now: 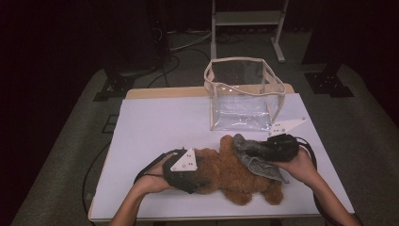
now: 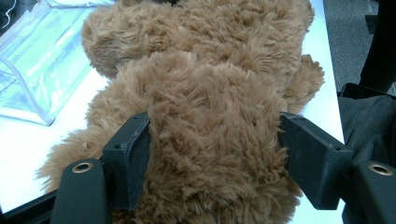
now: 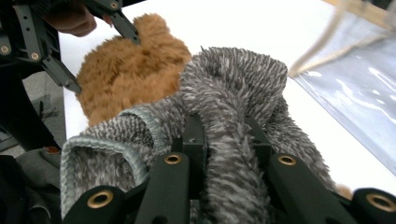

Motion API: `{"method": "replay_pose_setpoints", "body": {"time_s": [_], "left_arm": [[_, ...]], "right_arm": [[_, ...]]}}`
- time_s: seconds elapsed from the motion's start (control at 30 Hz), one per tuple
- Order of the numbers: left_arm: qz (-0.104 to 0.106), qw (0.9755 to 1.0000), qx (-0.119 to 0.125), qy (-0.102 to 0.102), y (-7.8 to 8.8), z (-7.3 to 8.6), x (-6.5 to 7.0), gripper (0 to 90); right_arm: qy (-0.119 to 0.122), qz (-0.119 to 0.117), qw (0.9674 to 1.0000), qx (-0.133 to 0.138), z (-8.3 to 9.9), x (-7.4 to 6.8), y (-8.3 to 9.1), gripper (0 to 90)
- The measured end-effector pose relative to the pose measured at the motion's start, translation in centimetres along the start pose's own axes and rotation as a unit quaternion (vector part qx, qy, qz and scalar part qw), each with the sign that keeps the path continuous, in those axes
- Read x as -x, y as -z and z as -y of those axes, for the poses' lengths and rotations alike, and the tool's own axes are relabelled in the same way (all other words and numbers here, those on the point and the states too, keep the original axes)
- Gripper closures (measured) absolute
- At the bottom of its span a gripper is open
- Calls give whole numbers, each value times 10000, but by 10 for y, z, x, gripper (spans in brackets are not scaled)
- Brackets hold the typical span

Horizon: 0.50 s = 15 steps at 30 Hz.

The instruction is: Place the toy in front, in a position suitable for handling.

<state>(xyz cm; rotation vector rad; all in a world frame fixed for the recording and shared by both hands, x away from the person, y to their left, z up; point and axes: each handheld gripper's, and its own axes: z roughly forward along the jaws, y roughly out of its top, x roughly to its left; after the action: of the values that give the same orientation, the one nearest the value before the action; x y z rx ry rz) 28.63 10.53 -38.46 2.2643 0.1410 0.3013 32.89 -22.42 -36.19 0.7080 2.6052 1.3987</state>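
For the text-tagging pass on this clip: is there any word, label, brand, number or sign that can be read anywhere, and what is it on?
None: no readable text in any view.
The brown teddy bear, the grey knit cloth and the clear bag show no label or print.
The grey plates on the tongs carry only holes.

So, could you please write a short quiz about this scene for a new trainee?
1. What does the left gripper clamp?
2. True or false: the grey knitted fabric garment is pinched by the right gripper.
3. Where does the clear plastic bag with beige trim stand: A) behind the toy, open at the top; B) on the floor; C) under the toy?

Key:
1. The fluffy brown plush teddy bear, which lies on the white table.
2. True.
3. A.
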Motion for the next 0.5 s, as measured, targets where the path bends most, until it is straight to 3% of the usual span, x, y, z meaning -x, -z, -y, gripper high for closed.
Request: {"method": "replay_pose_setpoints", "body": {"time_s": [0.27,0.37,0.5], "left_arm": [[-50,10000,27,61,-1,1,-1,282],[-47,9999,60,115,0,2,-2,283],[-60,9999,61,120,0,1,-2,283]], "right_arm": [[334,-294,9990,-60,-19,-16,-25,755],[392,-285,9988,-20,-17,-20,-21,756],[295,-216,9993,77,-8,-17,-9,756]]}}
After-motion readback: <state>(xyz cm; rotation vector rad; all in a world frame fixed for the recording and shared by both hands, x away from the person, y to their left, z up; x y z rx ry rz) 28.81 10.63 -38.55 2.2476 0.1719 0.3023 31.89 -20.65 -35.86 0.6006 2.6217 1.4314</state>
